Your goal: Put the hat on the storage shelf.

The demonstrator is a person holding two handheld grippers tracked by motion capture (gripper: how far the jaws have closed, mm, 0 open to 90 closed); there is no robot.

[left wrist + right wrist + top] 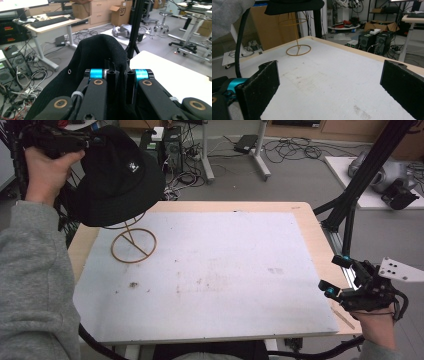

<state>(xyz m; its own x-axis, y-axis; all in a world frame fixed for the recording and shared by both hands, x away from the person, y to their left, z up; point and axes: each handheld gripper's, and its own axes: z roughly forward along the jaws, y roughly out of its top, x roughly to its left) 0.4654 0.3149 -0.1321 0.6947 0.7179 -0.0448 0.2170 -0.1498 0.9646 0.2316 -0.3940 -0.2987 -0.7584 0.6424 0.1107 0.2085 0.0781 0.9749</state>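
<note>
Above the gold wire hat stand (134,245), left gripper (119,75) pinches a black knit bucket hat (117,175); right gripper (336,277) gapes empty.

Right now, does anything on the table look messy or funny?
A little. The white table has brown smudges and crumbs near its middle and left. The black hat hangs tilted above the wire stand, pinched in the left gripper, not sitting on it. Nothing looks broken or spilled.
</note>
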